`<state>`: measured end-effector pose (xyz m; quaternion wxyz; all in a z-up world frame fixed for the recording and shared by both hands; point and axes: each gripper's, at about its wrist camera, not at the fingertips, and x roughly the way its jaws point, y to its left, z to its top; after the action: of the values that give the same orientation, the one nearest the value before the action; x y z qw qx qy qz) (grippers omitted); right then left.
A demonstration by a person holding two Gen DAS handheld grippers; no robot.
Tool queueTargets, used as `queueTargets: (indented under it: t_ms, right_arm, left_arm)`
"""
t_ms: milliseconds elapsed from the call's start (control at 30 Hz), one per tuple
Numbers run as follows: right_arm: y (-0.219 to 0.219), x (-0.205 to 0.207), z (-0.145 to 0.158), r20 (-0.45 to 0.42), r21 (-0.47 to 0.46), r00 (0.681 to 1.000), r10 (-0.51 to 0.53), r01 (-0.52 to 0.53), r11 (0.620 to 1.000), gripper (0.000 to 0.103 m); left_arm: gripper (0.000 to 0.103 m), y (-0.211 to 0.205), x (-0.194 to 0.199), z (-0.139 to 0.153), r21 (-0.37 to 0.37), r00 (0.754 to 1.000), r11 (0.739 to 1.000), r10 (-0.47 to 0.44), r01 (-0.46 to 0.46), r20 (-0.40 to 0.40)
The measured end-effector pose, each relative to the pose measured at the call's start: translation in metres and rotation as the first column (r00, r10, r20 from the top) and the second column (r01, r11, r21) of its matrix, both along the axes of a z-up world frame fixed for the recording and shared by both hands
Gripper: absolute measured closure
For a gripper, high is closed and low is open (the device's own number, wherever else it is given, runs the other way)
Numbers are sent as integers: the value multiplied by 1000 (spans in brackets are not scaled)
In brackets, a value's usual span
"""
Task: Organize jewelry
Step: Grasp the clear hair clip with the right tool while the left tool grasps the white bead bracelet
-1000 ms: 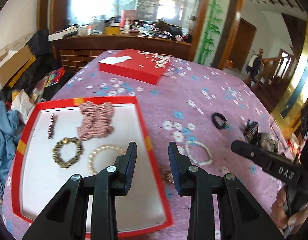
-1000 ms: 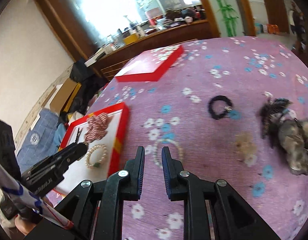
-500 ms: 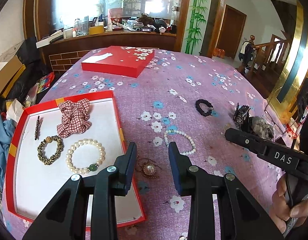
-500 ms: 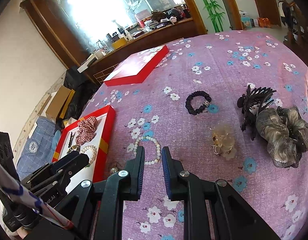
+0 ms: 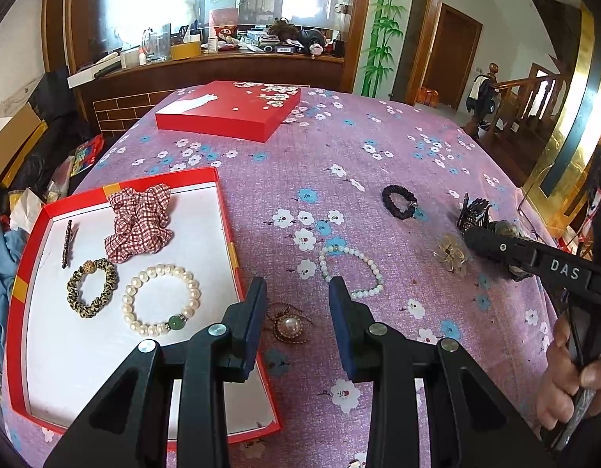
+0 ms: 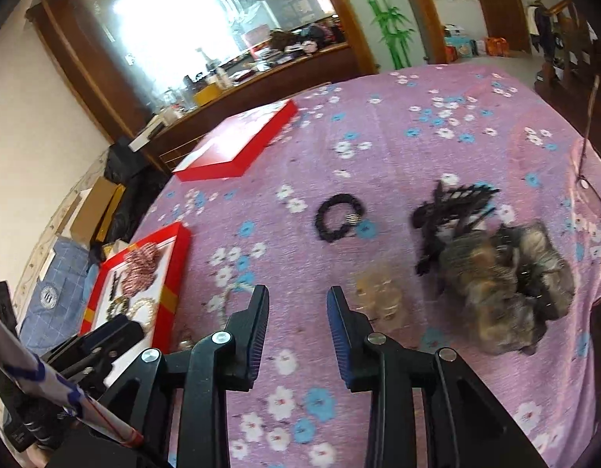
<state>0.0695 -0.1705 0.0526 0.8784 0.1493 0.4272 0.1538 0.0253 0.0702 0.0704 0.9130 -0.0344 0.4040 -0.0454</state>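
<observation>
while both hang released — left hand-held gripper (image 5: 296, 304) over pearl brooch (image 5: 289, 327) beside tray edge (image 5: 232, 249), right hand-held gripper (image 6: 297, 312) over bare cloth (image 6: 398, 148)

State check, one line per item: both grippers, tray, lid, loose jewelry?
left gripper: open, empty
right gripper: open, empty
red tray: uncovered, four pieces inside
red lid: off, flat on cloth
pearl brooch: loose on cloth
white bead bracelet: outside tray

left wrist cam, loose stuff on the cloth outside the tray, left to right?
Pearl brooch → pearl bracelet → black hair tie → clear hair clip. The black claw clip and the grey scrunchie are partly hidden behind the right gripper, so left out.
</observation>
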Motion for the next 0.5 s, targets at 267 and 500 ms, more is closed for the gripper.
queueTargets:
  t_ms: [267, 500]
  right_arm:
    - [-23, 18, -18, -79, 22, 996, -47, 49, 999, 70]
    - [-25, 31, -34, -113, -39, 990, -80, 77, 996, 60]
  left_arm:
    - [69, -8, 16, -9, -29, 998, 999, -23, 22, -53]
    - [64, -26, 36, -21, -59, 992, 997, -58, 52, -109]
